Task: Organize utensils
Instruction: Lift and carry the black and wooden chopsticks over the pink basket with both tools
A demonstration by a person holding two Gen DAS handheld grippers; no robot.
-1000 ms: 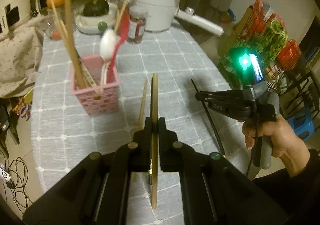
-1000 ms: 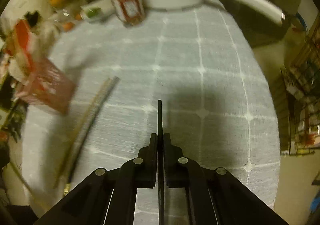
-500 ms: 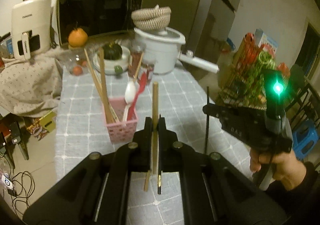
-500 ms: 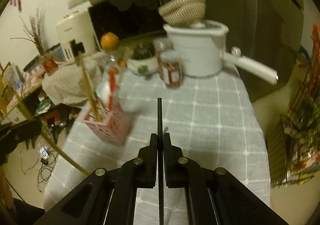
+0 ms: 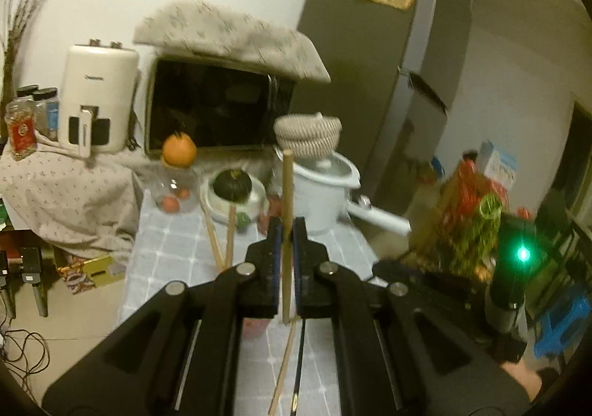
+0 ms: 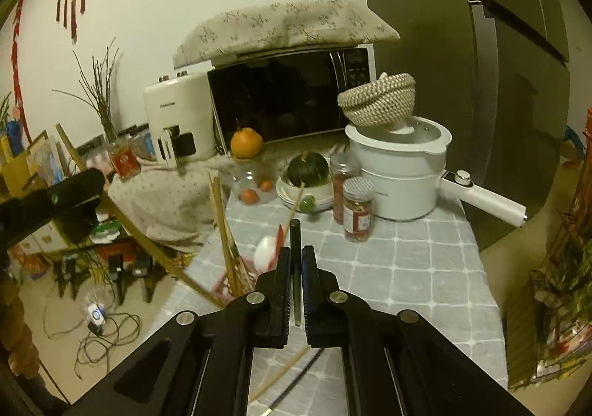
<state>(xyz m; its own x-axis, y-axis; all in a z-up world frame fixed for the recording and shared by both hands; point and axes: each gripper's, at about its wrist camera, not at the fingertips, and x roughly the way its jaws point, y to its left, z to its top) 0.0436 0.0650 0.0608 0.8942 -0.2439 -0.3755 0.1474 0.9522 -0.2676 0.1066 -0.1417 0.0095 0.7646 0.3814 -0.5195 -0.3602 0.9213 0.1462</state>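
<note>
The left gripper (image 5: pixel 285 231) jaws clamp an upright wooden chopstick (image 5: pixel 286 190); the right gripper (image 6: pixel 295 260) jaws pinch a black chopstick (image 6: pixel 295 234) above the desk (image 6: pixel 407 260), near the pink basket (image 6: pixel 222 284).

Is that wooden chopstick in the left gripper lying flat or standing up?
Upright: the chopstick rises vertically from the shut left gripper.
</note>
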